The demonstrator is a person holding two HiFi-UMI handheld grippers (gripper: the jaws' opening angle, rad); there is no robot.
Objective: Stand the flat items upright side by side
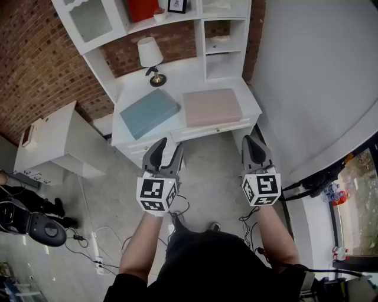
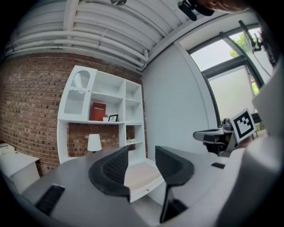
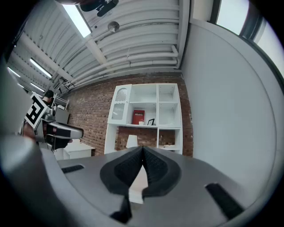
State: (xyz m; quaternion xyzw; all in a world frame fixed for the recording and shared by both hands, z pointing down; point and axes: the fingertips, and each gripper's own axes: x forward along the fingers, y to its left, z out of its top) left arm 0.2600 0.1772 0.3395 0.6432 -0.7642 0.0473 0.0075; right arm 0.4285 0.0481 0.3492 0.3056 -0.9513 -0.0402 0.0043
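Two flat items lie on the white desk (image 1: pixel 181 76): a blue one (image 1: pixel 149 112) at the left and a pink one (image 1: pixel 212 107) at the right. Both grippers hang in the air in front of the desk, short of its front edge and level. My left gripper (image 1: pixel 168 147) is open with nothing between its jaws; the left gripper view looks through the gap at the desk's near edge (image 2: pixel 143 176). My right gripper (image 1: pixel 254 143) is shut and empty, its pads meeting at the tips (image 3: pixel 142 150).
The desk carries a hutch of shelves with a white lamp (image 1: pixel 150 58), a red book (image 1: pixel 142 8) and a small picture frame (image 1: pixel 176 5). A low white cabinet (image 1: pixel 51 140) stands at the left. Cables and a dark device (image 1: pixel 46 229) lie on the floor. A grey wall (image 1: pixel 319 76) is at the right.
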